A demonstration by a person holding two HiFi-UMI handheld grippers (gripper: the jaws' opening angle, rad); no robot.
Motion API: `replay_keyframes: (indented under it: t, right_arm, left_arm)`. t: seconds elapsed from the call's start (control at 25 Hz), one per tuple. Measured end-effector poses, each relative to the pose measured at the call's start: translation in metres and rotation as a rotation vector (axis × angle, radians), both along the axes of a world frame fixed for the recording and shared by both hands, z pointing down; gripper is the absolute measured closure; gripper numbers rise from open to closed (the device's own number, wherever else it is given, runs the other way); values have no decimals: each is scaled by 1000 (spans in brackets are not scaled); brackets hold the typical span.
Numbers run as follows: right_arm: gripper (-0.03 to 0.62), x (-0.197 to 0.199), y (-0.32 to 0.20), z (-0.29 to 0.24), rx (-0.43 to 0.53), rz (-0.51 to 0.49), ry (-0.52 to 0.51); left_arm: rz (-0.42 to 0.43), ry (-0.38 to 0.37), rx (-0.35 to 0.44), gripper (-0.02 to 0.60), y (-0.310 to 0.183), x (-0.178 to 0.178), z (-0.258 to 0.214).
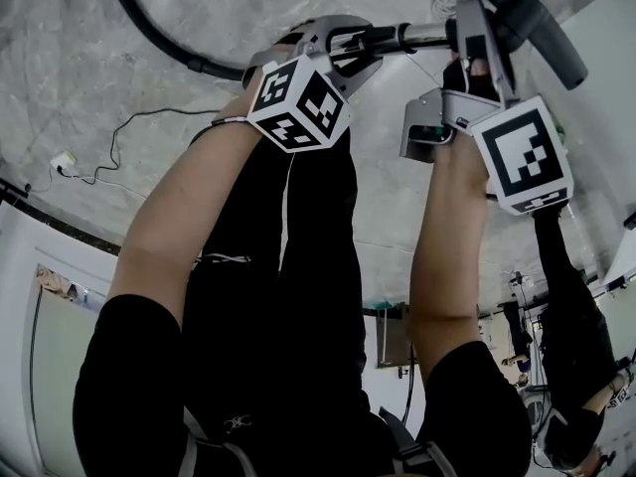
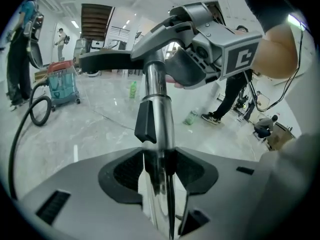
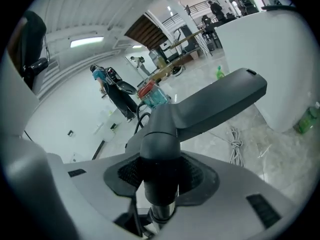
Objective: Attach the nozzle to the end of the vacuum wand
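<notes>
In the head view the chrome vacuum wand (image 1: 422,36) lies level between my two grippers. My left gripper (image 1: 348,46) is shut on the wand. In the left gripper view the wand (image 2: 157,91) runs up from between the jaws, with a black clip (image 2: 146,121) on its side, to the nozzle (image 2: 112,59). My right gripper (image 1: 469,30) is shut on the nozzle's dark neck (image 3: 159,149), and the grey floor head (image 3: 220,104) sticks out up and to the right. Below the neck a chrome wand end (image 3: 160,211) shows. The right gripper (image 2: 220,54) appears beside the nozzle.
A black hose (image 1: 149,28) curves over the marble floor at the upper left. A red and teal vacuum canister (image 2: 62,81) stands far left, with green bottles (image 2: 132,89) beyond. A white cable (image 3: 235,144) lies on the floor near a white counter (image 3: 280,59). People stand around.
</notes>
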State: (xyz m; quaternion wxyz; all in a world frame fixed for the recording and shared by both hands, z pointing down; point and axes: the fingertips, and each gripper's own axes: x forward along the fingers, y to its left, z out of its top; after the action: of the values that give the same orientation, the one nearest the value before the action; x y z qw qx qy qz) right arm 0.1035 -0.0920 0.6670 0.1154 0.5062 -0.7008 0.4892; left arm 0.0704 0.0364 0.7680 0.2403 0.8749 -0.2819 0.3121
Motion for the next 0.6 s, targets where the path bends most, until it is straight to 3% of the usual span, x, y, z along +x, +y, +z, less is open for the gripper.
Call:
replay_keyframes:
  t: [0.16,0.28,0.36,0.48,0.6]
  right_arm:
    - [413,1,1,-4,22,-40,-5]
    - [413,-6,2,-13,124,-129,-39]
    - [413,-31,6,-14,206,-230,-172]
    - [415,-62,11,-15,232,-433,-407]
    - [422,-65,9,-21,242,-515,-467]
  left_arm:
    - [8,12,-25,411,-3,8,3]
    - [21,89,-96,411,0,7,0]
    - [35,141,-139,411,5,-8,1]
    - [81,224,-187,411,9,-24,-3]
    - [80,254,-215,411,8,-22,-12]
